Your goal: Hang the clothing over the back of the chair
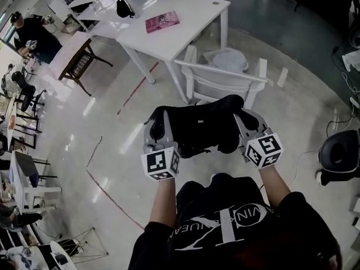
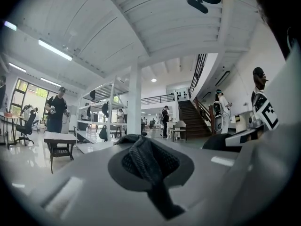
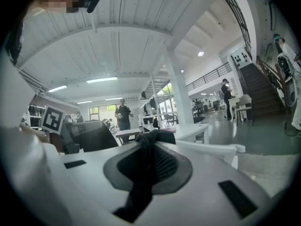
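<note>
Note the black clothing [image 1: 197,125] bunched in the air between the left gripper [image 1: 156,129] and the right gripper [image 1: 246,125], in front of the person's chest and on the near side of the white chair [image 1: 222,83]. Read both jaw pairs as clamped together on a fold of the dark fabric, pinched between the pads in each gripper view. Locate the chair beside the white table [image 1: 191,7], with a pale bundle [image 1: 226,58] on its seat.
</note>
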`<action>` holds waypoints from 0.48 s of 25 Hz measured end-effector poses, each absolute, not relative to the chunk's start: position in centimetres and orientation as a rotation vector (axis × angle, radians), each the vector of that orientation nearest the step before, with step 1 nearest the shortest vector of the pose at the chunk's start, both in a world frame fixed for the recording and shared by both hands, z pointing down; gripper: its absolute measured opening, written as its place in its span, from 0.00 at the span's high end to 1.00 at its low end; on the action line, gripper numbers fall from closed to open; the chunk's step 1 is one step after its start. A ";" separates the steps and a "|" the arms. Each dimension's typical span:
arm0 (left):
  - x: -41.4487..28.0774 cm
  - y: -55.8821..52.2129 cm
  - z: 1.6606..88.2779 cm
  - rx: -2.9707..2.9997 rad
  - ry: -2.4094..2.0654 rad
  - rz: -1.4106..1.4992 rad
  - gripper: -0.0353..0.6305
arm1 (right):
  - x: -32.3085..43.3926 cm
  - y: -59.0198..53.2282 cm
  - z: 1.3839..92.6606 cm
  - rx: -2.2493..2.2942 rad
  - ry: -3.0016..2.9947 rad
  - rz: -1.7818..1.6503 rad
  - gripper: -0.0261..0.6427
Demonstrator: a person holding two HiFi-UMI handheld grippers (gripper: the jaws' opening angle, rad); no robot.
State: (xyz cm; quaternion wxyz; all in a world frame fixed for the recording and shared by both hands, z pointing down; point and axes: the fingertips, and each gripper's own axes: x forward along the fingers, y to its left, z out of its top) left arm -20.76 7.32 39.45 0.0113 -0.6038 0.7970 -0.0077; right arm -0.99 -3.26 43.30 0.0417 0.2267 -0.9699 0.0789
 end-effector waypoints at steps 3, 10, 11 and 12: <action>-20.9 4.8 38.6 -1.925 2.446 -0.017 0.93 | -1.2 -5.0 42.3 0.732 -2.982 0.236 0.91; -21.6 0.1 36.5 -1.988 2.341 0.000 0.93 | -1.6 -8.4 40.3 0.820 -2.999 0.232 0.91; -21.8 -0.7 36.3 -1.998 2.328 0.007 0.93 | -1.7 -9.0 40.1 0.830 -3.000 0.223 0.91; -22.0 -1.4 36.1 -2.011 2.313 0.012 0.93 | -1.7 -9.5 39.9 0.844 -3.000 0.214 0.91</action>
